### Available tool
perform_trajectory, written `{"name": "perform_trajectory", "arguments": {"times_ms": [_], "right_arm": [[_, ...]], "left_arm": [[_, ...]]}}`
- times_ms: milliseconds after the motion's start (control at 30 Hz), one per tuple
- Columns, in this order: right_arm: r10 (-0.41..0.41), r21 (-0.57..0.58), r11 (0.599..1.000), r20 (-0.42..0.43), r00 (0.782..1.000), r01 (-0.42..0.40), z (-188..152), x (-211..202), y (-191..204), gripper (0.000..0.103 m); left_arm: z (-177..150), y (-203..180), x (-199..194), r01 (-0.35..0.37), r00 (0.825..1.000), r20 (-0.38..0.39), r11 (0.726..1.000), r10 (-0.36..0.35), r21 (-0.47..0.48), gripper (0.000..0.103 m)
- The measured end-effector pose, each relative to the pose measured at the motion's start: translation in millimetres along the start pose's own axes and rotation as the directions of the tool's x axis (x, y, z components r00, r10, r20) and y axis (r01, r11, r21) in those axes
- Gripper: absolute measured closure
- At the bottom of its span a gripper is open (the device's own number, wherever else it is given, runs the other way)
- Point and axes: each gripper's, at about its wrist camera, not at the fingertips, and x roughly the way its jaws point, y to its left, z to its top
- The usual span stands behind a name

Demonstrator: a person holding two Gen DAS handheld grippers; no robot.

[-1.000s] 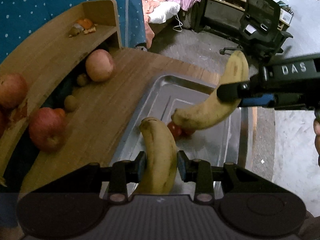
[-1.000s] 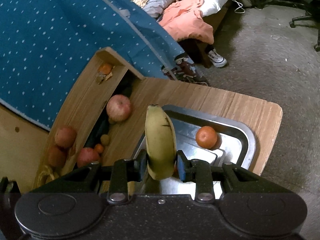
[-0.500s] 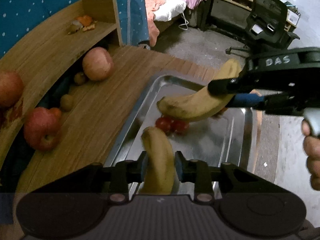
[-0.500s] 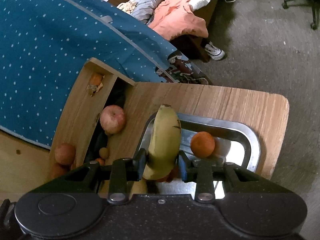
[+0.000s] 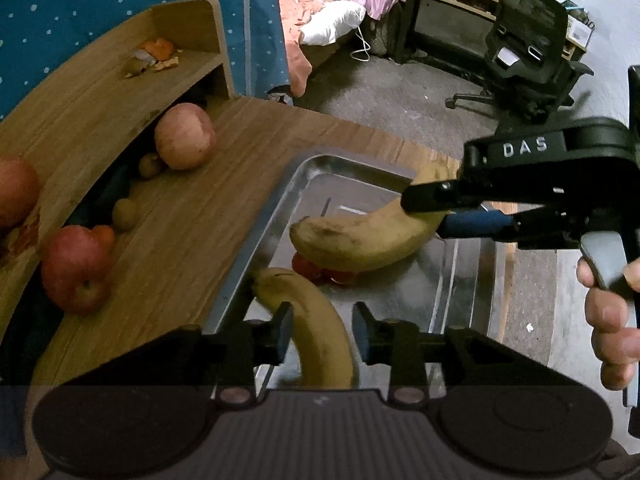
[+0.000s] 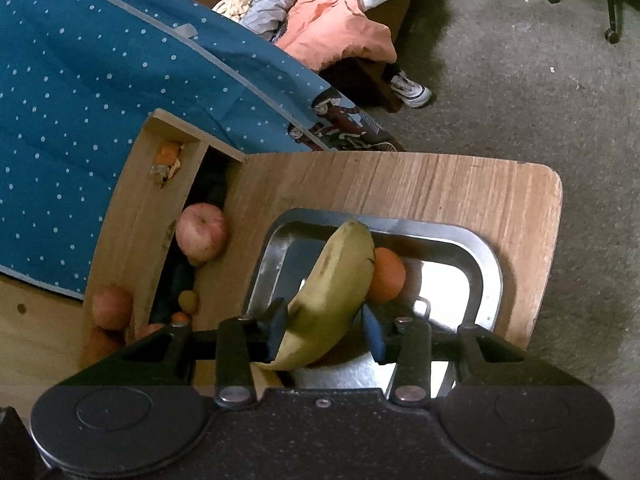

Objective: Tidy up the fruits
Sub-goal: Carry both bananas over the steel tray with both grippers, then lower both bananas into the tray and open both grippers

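Left wrist view shows our left gripper (image 5: 320, 330) standing apart around a banana (image 5: 316, 330) that lies in the steel tray (image 5: 256, 240) on the counter (image 5: 192, 232), a gap on the right side. Our right gripper (image 5: 430, 210) has its fingers spread too, around a second banana (image 5: 360, 240) resting over small red fruits (image 5: 320, 272). Right wrist view puts an orange (image 6: 386, 274) behind that banana. Apples (image 5: 184, 142) sit beside the shelf (image 5: 100, 92).
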Motion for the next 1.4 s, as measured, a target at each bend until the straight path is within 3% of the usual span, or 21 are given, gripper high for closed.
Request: {"name": "perform_trajectory", "arguments": {"times_ms": [300, 467, 767, 1133, 1400], "right_arm": [[-0.014, -0.037, 0.999, 0.01, 1.0, 0.014, -13, -10, 9, 0.039], [-0.03, -0.039, 0.999, 0.021, 0.999, 0.031, -23, -20, 8, 0.036], [-0.048, -0.078, 0.996, 0.045, 0.998, 0.051, -52, -44, 17, 0.019], [-0.134, -0.169, 0.976, 0.05, 0.99, 0.141, -103, -73, 40, 0.004], [-0.23, -0.253, 0.947, -0.097, 0.968, 0.2, -136, -63, 53, 0.001]], "left_arm": [[-6, 8, -16, -0.015, 0.999, 0.04, 1.0, 0.016, -0.021, 0.038], [-16, 13, -28, -0.025, 0.998, 0.064, 0.999, 0.028, -0.04, 0.022], [-41, 32, -48, -0.052, 0.993, 0.097, 0.994, 0.062, -0.099, 0.006], [-86, 69, -72, -0.077, 0.991, 0.094, 0.976, 0.098, -0.206, 0.002], [-113, 101, -76, -0.116, 0.989, 0.059, 0.953, 0.137, -0.279, 0.001]]}}
